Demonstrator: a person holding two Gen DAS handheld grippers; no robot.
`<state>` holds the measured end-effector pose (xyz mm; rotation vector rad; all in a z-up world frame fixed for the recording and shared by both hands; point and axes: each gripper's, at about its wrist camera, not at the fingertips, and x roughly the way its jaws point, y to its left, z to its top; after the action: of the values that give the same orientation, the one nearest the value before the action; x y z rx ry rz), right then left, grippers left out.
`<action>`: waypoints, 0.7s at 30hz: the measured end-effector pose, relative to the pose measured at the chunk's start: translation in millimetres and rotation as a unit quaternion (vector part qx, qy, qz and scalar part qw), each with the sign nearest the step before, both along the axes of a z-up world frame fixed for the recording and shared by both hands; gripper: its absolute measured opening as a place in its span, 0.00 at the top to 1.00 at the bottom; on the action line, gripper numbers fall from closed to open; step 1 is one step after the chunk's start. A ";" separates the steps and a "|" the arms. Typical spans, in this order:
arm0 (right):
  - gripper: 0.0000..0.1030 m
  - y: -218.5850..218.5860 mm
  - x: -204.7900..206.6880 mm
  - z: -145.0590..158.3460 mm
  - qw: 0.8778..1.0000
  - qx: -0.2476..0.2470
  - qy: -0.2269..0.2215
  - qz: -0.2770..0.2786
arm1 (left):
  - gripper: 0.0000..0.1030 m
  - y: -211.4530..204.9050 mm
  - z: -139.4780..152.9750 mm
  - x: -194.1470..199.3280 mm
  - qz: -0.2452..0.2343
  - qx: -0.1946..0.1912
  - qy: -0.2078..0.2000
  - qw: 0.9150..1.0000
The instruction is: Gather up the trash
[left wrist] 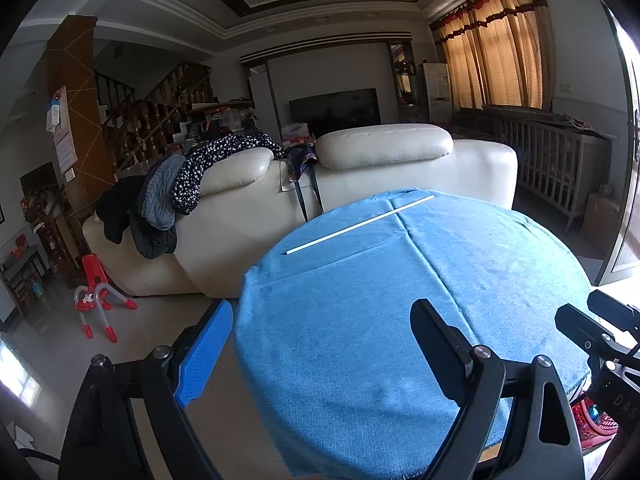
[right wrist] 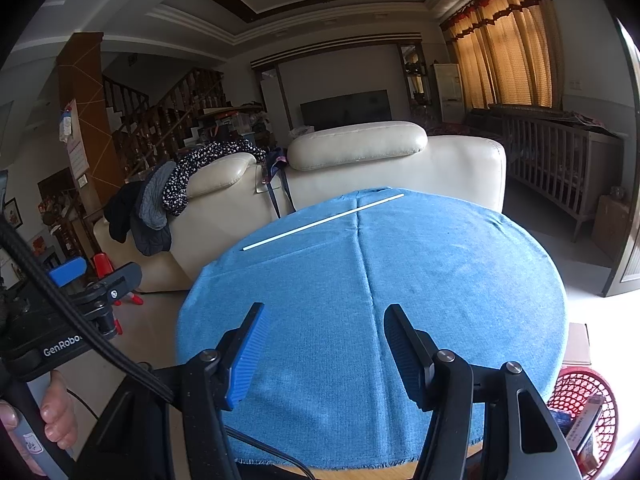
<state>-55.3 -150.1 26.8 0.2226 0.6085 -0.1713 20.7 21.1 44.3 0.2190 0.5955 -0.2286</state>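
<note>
One white stick [right wrist: 322, 222] — one red basket [right wrist: 582, 412].

Both wrist views overlook the blue-clothed table [left wrist: 360, 300].

Basket [right wrist: 576, 394]: cut by frame edge, contents unreadable. Surface [right wrist: 472, 454]: hidden under cloth [right wrist: 360, 280]. Hand [right wrist: 56, 416]: cut off at frame's left edge.

Cream sofa [left wrist: 360, 184], tiled floor [left wrist: 160, 320], curtained window [left wrist: 496, 52]
</note>
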 end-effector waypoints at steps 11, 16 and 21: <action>0.38 0.3 0.2 1.3 1.000 0.000 -0.001 0.001 | 0.12 1.1 1.3 0.2 0.001 0.000 -0.002 1.000; 0.38 0.3 -0.1 1.7 1.000 0.000 0.000 0.002 | 0.12 1.4 1.4 0.2 0.001 0.001 -0.002 1.000; 0.38 1.0 0.0 1.5 1.000 -0.001 0.000 0.001 | 0.12 1.6 1.2 0.3 0.001 0.002 -0.002 1.000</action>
<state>-55.3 -149.1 28.3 0.2202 0.6086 -0.1689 21.0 22.7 45.5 0.2224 0.5928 -0.2248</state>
